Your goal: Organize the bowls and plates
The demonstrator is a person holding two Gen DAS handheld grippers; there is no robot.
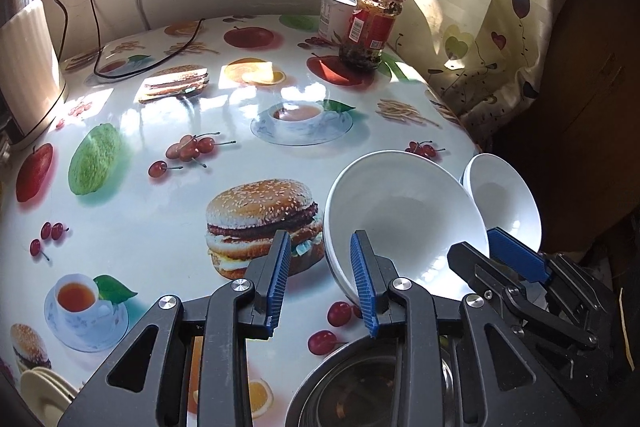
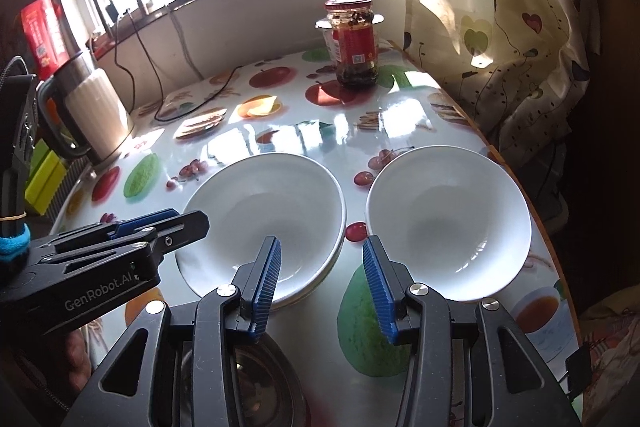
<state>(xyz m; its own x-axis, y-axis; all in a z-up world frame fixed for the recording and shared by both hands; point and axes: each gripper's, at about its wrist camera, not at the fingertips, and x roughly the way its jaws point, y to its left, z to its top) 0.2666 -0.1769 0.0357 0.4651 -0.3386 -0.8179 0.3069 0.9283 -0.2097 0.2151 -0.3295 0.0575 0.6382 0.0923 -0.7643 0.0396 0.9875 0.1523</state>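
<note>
Two white bowl places stand near the table's right edge. The left one is a stack of white bowls (image 2: 264,219), also in the left wrist view (image 1: 404,219). A single white bowl (image 2: 448,223) sits to its right, also in the left wrist view (image 1: 504,199). My left gripper (image 1: 324,283) is open and empty just left of the stack's near rim; it shows in the right wrist view (image 2: 160,223). My right gripper (image 2: 324,287) is open and empty above the gap between the two bowl places; it shows in the left wrist view (image 1: 504,247).
A red-lidded jar (image 2: 354,43) and a white tub (image 1: 334,13) stand at the far right. A kettle (image 2: 90,111) and black cables (image 1: 120,67) are at the far left. Cream plates (image 1: 44,387) lie at the near left. A curtain (image 2: 500,27) hangs on the right.
</note>
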